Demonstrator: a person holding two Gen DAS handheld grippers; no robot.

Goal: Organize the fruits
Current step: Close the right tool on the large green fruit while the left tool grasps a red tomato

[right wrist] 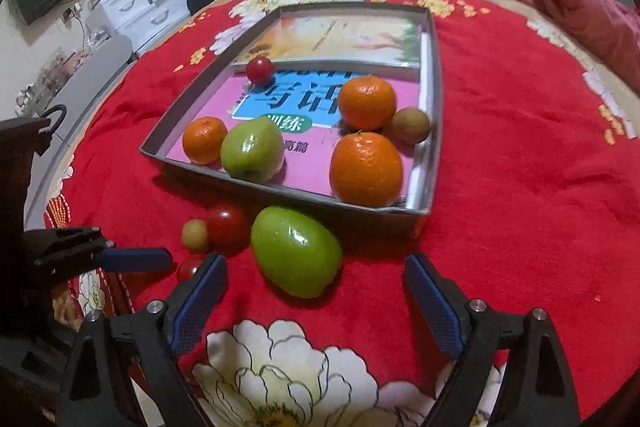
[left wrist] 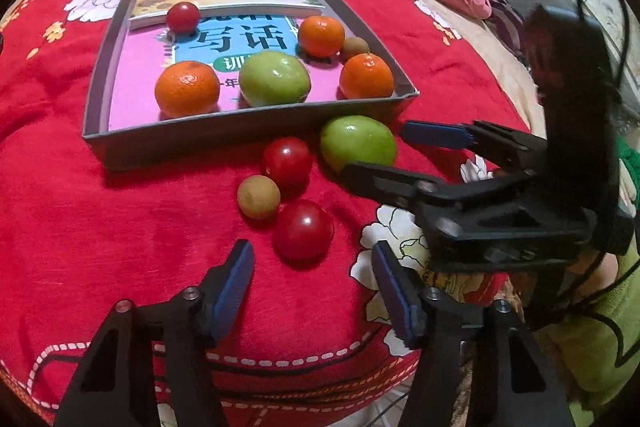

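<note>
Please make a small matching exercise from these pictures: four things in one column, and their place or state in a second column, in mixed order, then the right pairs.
1. green fruit nearest the right gripper
2. small brown fruit beside the oranges
3. pink book
4. left gripper

a. lining the box bottom
b. on the red blanket, outside the box
c. open, holding nothing
d. inside the box

Pairs: 1-b, 2-d, 3-a, 4-c

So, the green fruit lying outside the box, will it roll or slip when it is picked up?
The green fruit looks smooth and glossy, so it may slip between the fingers. Its rounded, egg-like shape probably rolls easily if nudged, though the soft red blanket may slow it.
</note>
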